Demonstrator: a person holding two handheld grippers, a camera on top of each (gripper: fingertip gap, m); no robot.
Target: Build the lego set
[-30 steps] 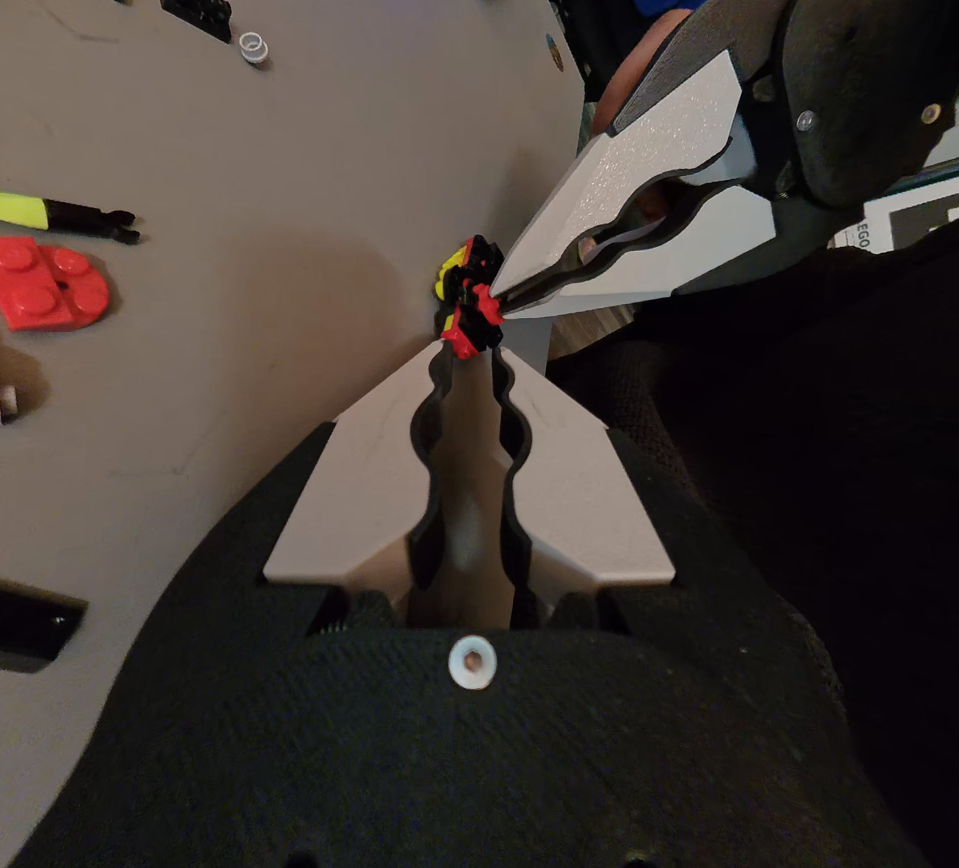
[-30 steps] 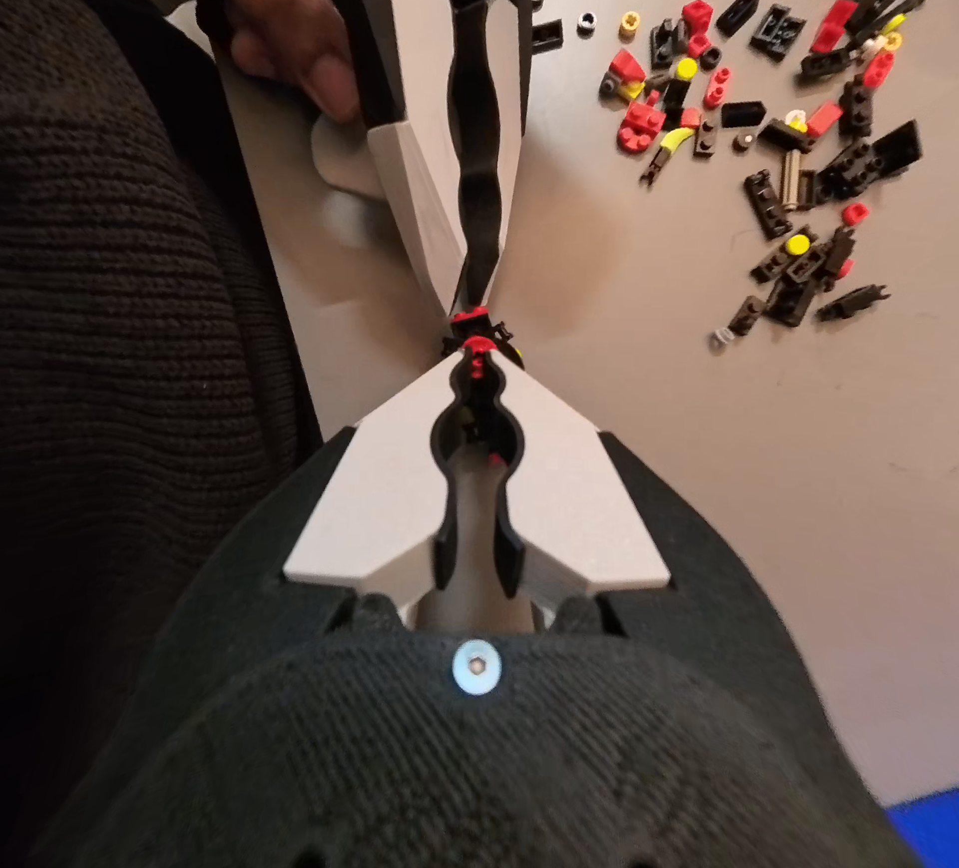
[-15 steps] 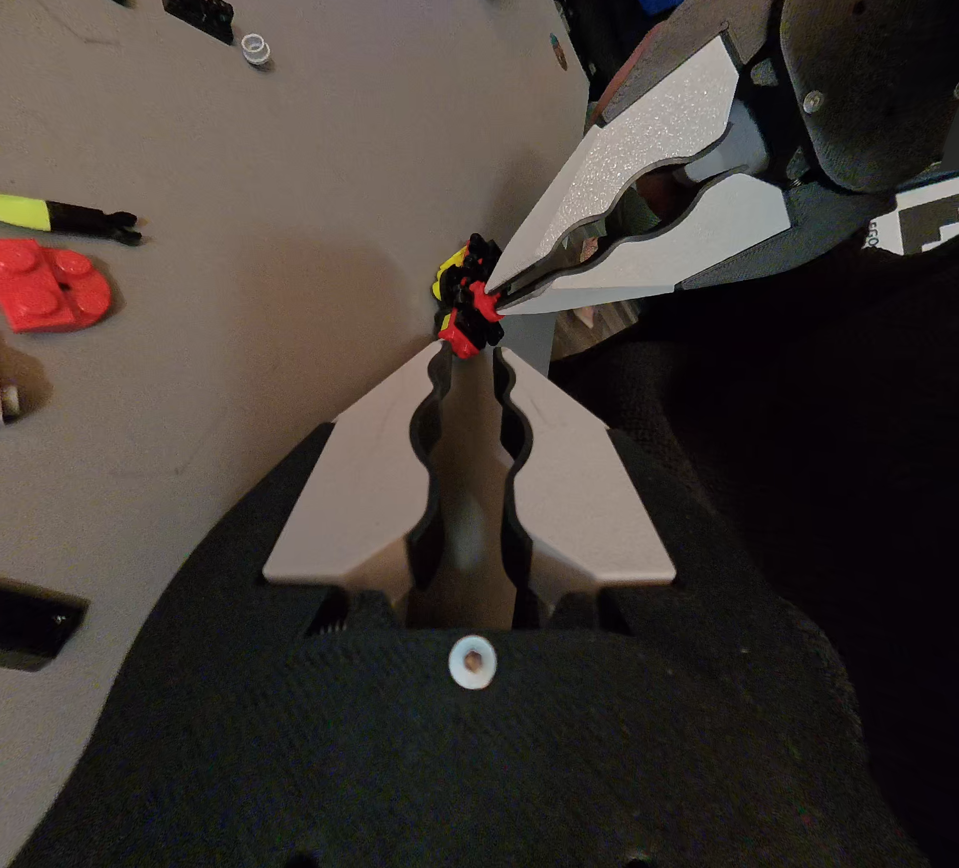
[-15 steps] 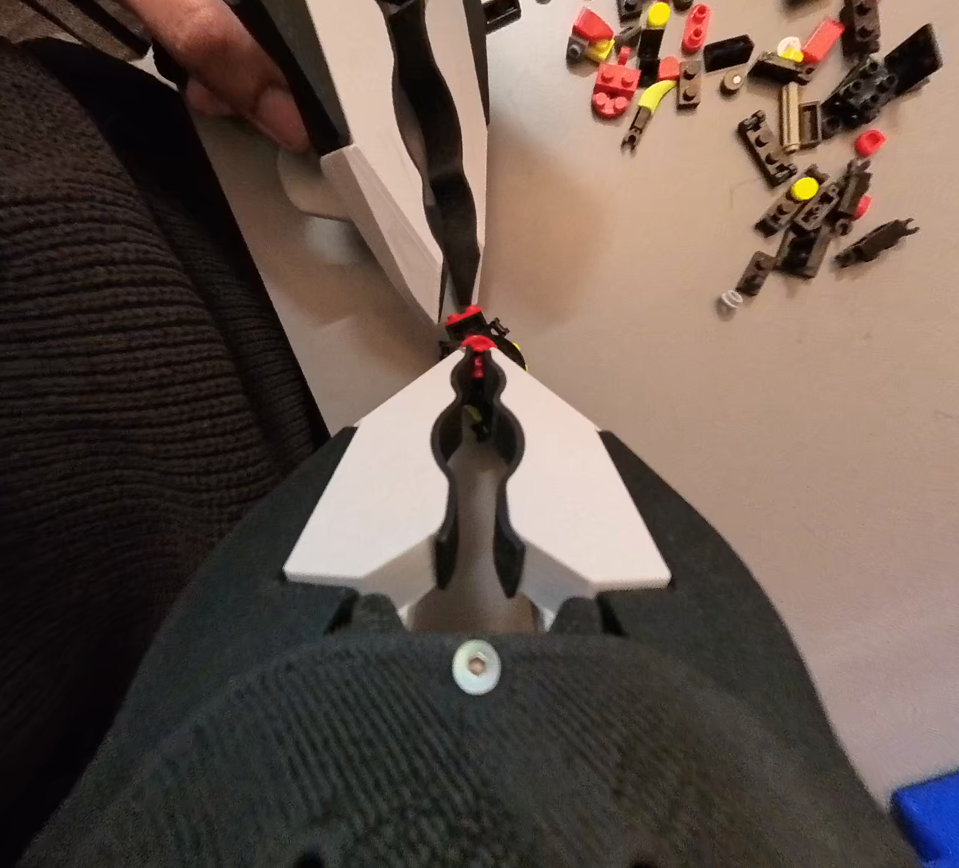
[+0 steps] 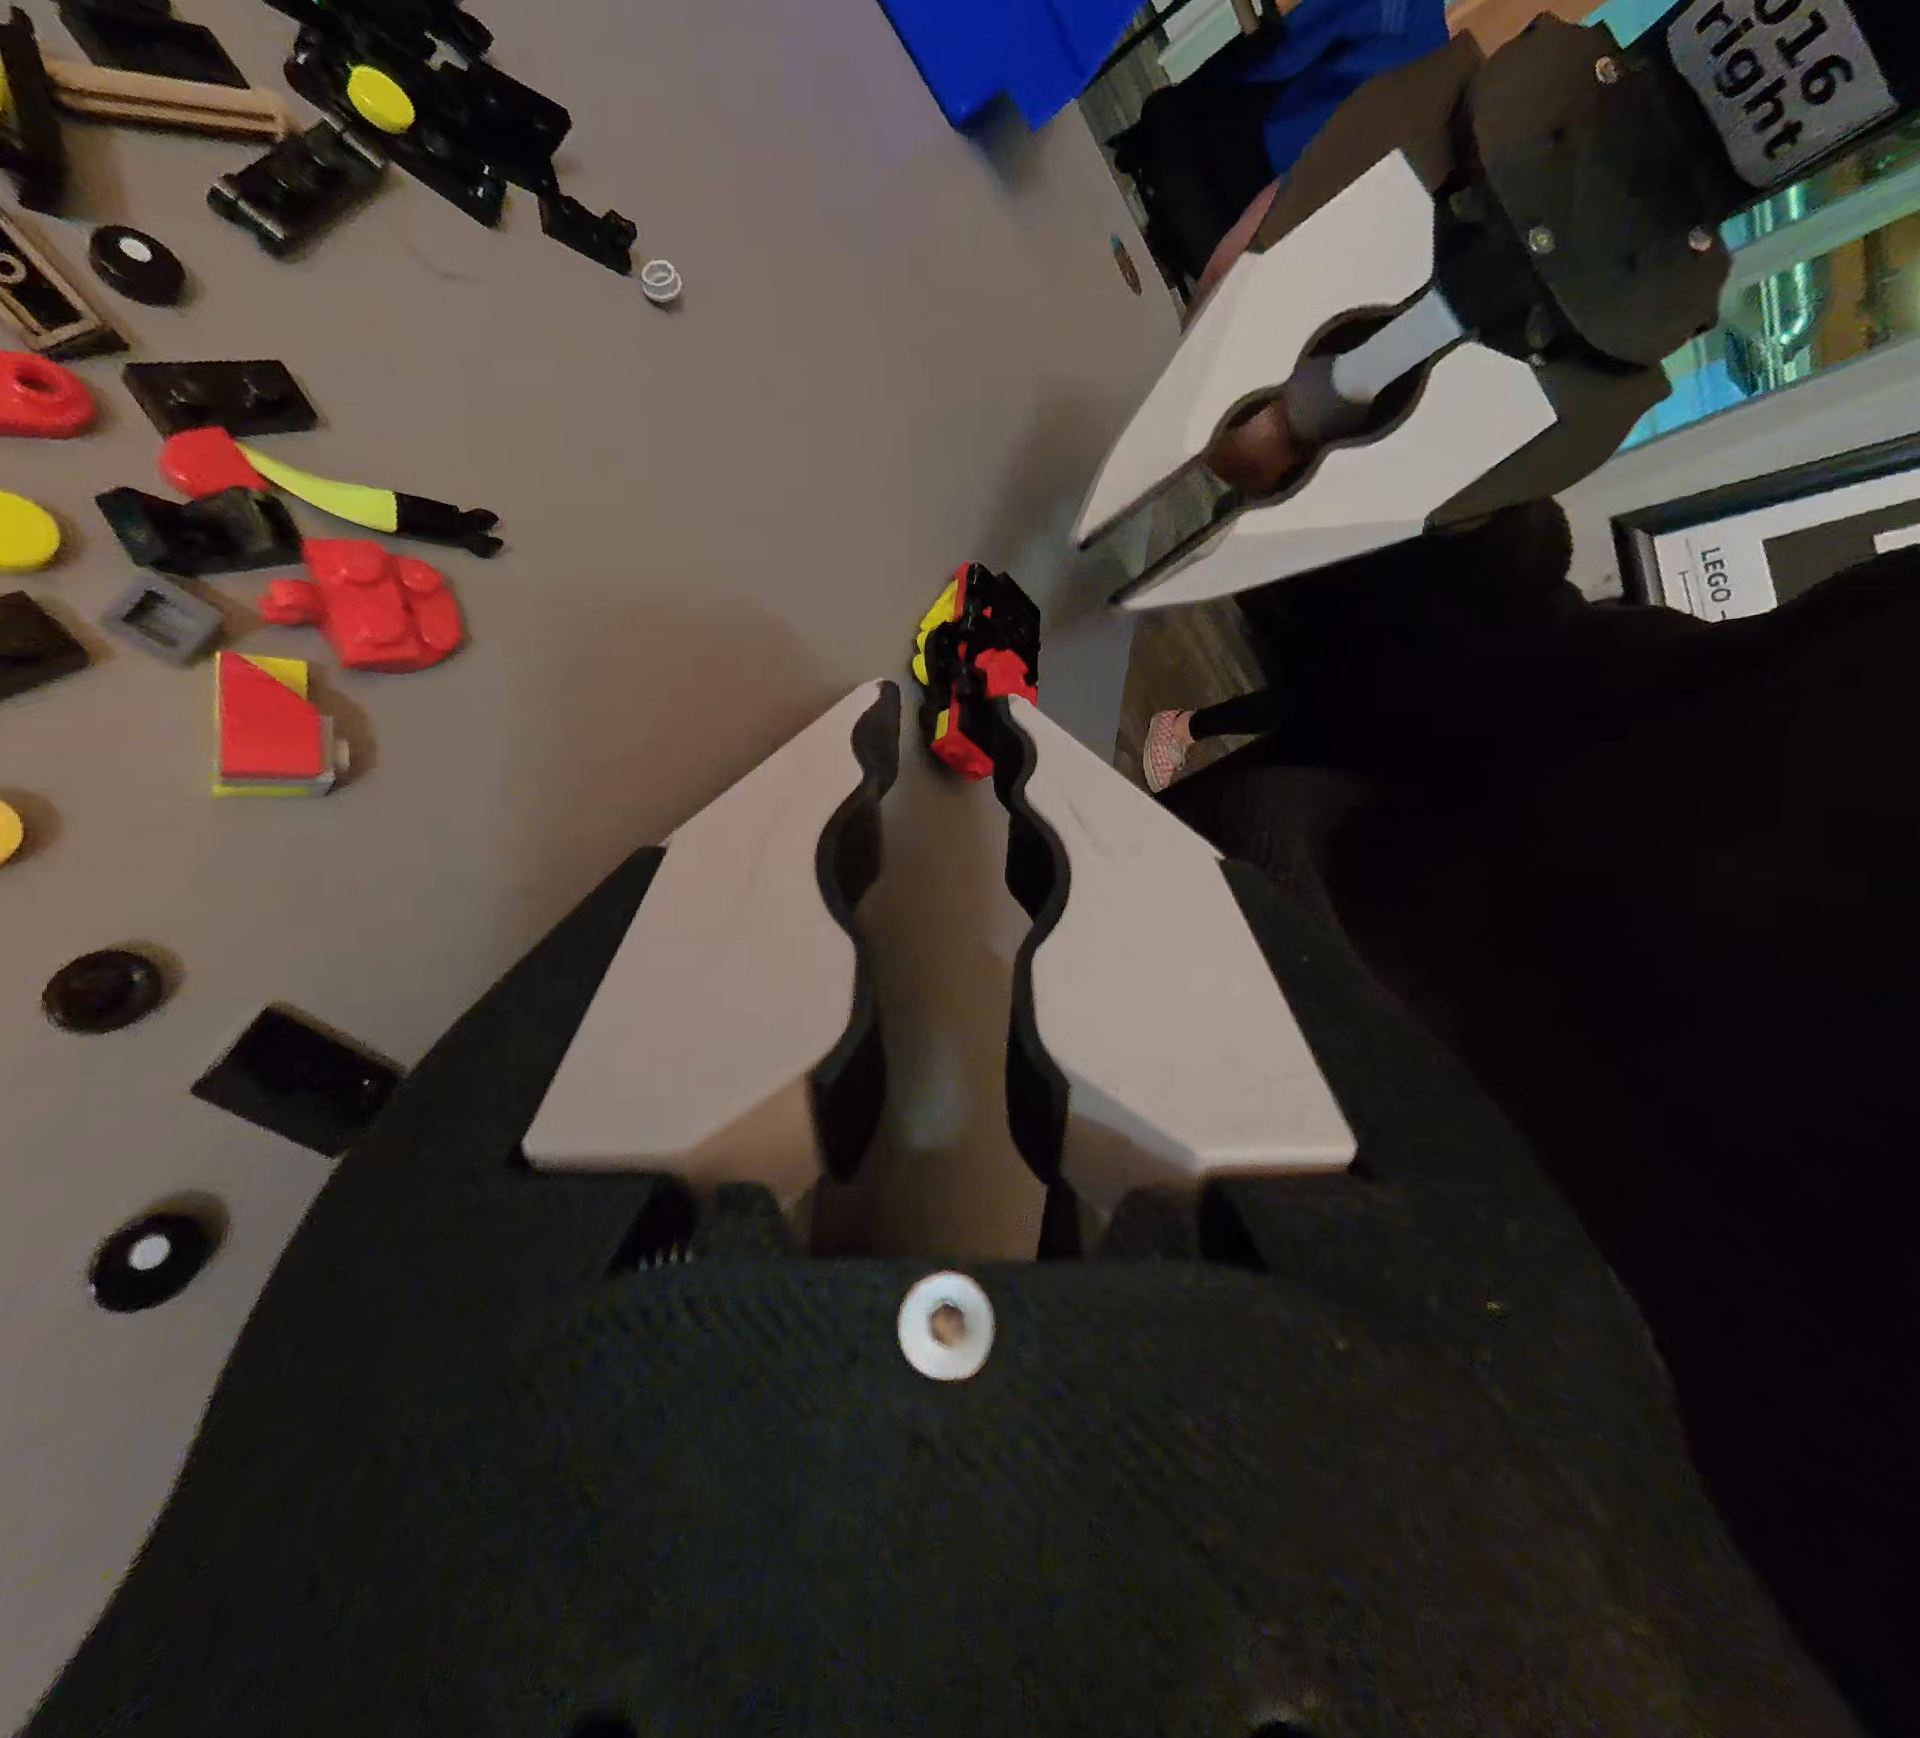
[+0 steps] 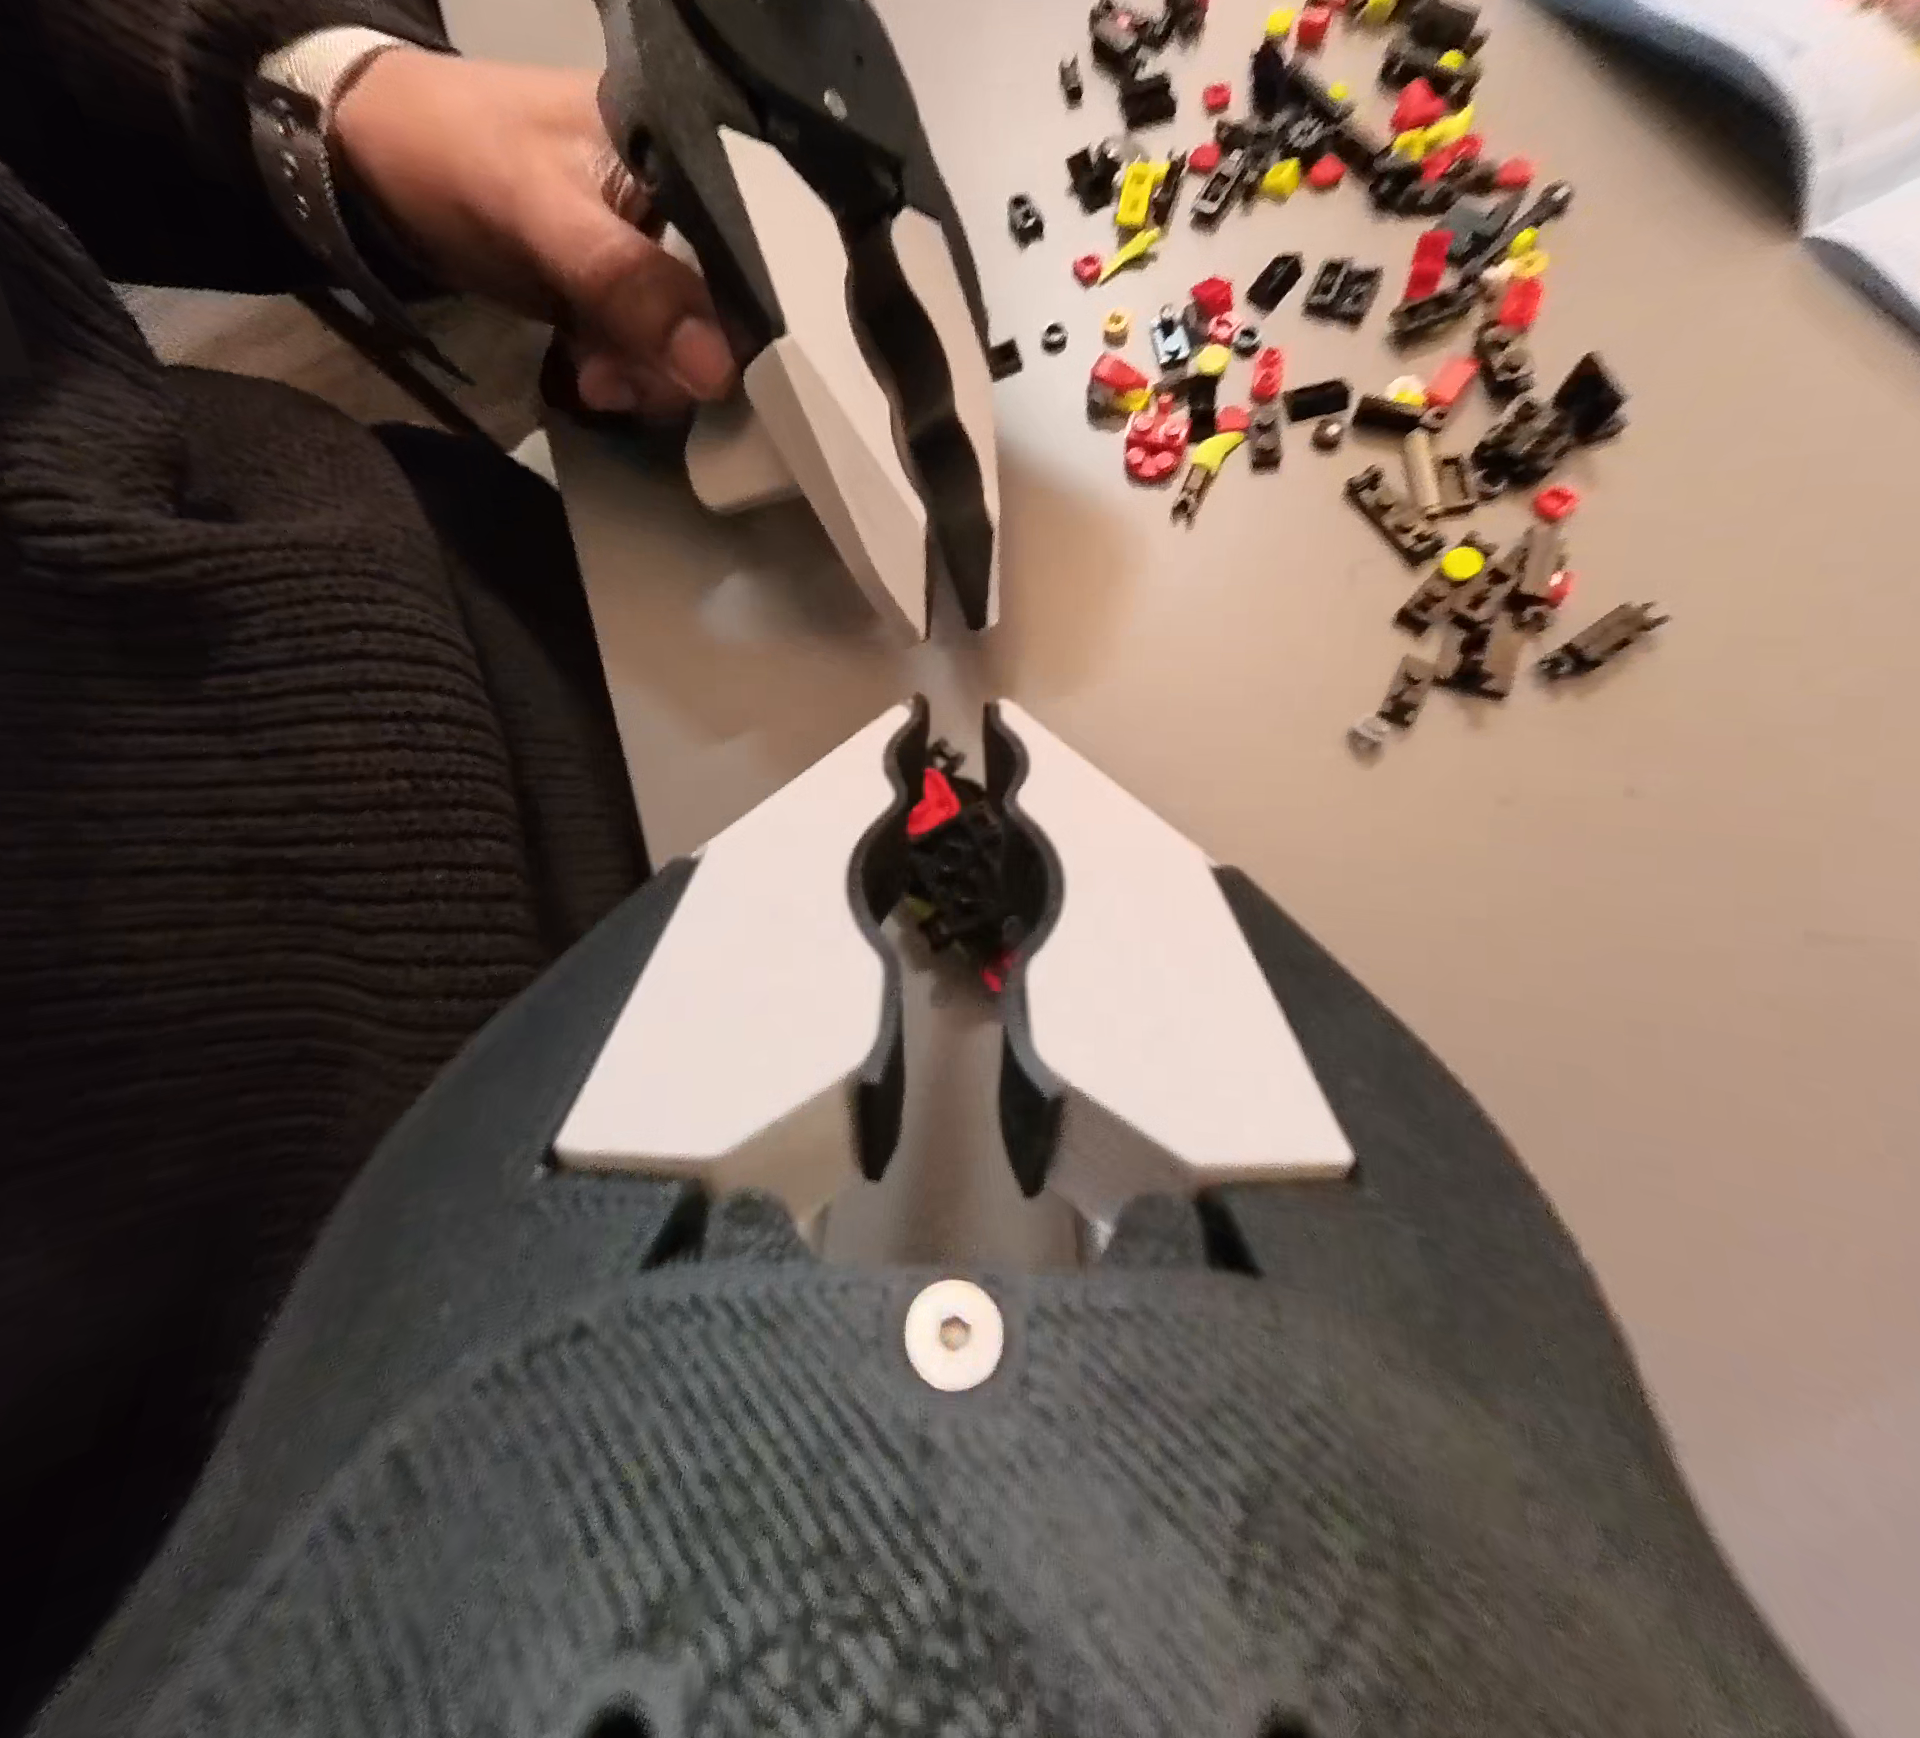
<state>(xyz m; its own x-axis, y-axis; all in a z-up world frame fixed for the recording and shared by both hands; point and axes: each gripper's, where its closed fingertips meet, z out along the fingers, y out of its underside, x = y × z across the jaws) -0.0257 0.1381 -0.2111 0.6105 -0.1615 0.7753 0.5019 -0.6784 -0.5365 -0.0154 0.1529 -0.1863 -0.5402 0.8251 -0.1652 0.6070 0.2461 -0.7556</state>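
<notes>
Grey table [image 5: 644, 462]: brick assembly [image 5: 977, 665] between open jaws.

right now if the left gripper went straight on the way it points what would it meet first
The small red, black and yellow brick assembly, almost at once: it sits at the tips of the open left gripper, against its right finger. Depth is unclear, so it might pass just over it.

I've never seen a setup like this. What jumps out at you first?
A tiny red, yellow and black brick model sits near the grey table's edge, just at the open left gripper's fingertips. The right gripper, also open, hangs beside it, and loose bricks lie scattered farther across the table.
</notes>
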